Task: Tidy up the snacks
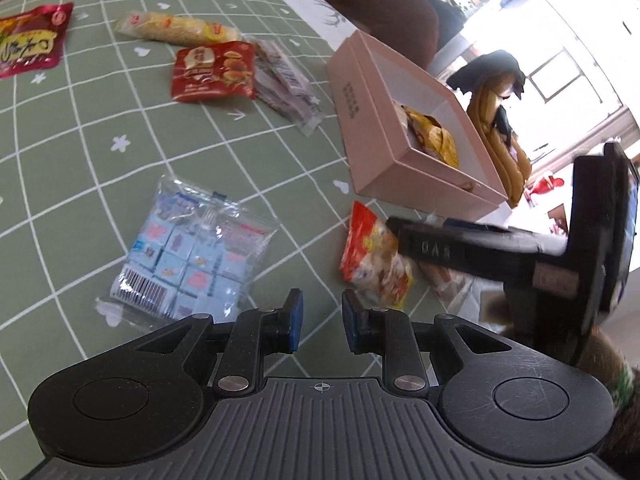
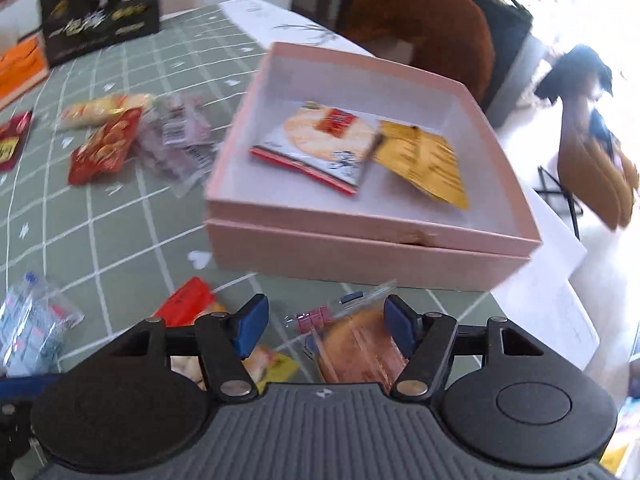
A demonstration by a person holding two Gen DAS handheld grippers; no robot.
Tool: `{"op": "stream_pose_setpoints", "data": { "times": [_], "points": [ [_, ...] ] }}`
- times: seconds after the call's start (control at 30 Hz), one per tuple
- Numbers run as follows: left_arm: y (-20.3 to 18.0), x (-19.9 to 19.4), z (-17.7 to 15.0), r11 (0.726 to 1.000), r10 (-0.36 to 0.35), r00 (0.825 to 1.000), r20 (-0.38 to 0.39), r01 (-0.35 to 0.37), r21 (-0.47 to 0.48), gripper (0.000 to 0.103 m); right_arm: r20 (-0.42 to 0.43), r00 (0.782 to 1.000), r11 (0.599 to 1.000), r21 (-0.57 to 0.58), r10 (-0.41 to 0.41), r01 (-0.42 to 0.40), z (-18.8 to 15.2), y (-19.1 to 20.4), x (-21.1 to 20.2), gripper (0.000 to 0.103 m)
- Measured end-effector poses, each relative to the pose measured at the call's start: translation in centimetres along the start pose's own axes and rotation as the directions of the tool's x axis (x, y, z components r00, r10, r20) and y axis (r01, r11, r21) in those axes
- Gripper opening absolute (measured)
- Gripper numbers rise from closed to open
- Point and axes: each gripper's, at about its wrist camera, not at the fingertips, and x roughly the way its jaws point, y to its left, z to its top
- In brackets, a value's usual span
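Note:
A pink box (image 1: 400, 168) (image 2: 340, 248) stands open on the green checked tablecloth. It holds a rice-cracker packet (image 2: 320, 140) and a yellow packet (image 2: 424, 160). My right gripper (image 2: 326, 324) is open, just in front of the box. Below it lies a clear-wrapped pastry (image 2: 356, 344), untouched by the pads. A red and yellow snack bag (image 2: 188, 304) (image 1: 372, 256) lies to its left. My left gripper (image 1: 320, 320) has its jaws drawn close with nothing between them. It hovers to the right of a clear bag of pale blue cubes (image 1: 188, 256). The right gripper (image 1: 404, 236) shows side-on over the red and yellow bag.
Further back lie a red burger packet (image 1: 214, 70), a long yellow packet (image 1: 176, 28), a clear packet (image 1: 284, 80) and a dark red packet (image 1: 30, 40). A black carton (image 2: 100, 8) and an orange item (image 2: 20, 68) stand at the far edge. A brown chair (image 2: 424, 28) is behind the box.

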Motion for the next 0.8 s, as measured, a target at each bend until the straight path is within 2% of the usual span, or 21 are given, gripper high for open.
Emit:
{"op": "stream_pose_setpoints", "data": {
  "times": [0.13,0.23,0.33,0.43,0.57,0.67,0.8],
  "points": [
    [0.2,0.2,0.2,1.000,-0.015,1.000,0.003,0.015,-0.008,0.025,0.002,1.000,0.999,-0.029,0.025,-0.025,-1.3,0.9,-1.3,0.066],
    [-0.4,0.7,0.5,1.000,-0.012,1.000,0.004,0.012,0.013,0.025,-0.002,0.997,0.997,-0.008,0.081,-0.081,-2.3,1.0,-2.6,0.066],
    [-1.2,1.3,1.0,0.999,0.019,1.000,0.018,-0.020,0.042,0.033,-0.001,0.992,0.992,0.023,0.125,-0.125,-3.2,0.8,-3.5,0.066],
    [-2.0,2.1,1.7,0.996,0.040,0.999,0.019,-0.042,0.074,0.033,0.002,0.990,0.989,0.038,0.144,-0.144,-3.6,0.5,-3.7,0.066],
    [-3.2,3.1,1.7,0.977,0.112,0.993,0.022,-0.114,0.178,0.033,0.013,0.989,0.986,0.080,0.147,-0.147,-3.9,-0.9,-3.9,0.065],
    [-3.1,3.2,1.6,0.964,0.147,0.988,0.043,-0.153,0.218,0.042,0.021,0.994,0.986,0.121,0.108,-0.110,-4.5,-2.6,-3.5,0.065],
    [-3.2,2.9,2.1,0.932,0.229,0.970,0.088,-0.244,0.269,0.040,0.019,0.994,0.964,0.240,0.111,-0.112,-5.3,-5.7,-2.5,0.067]
  ]
}}
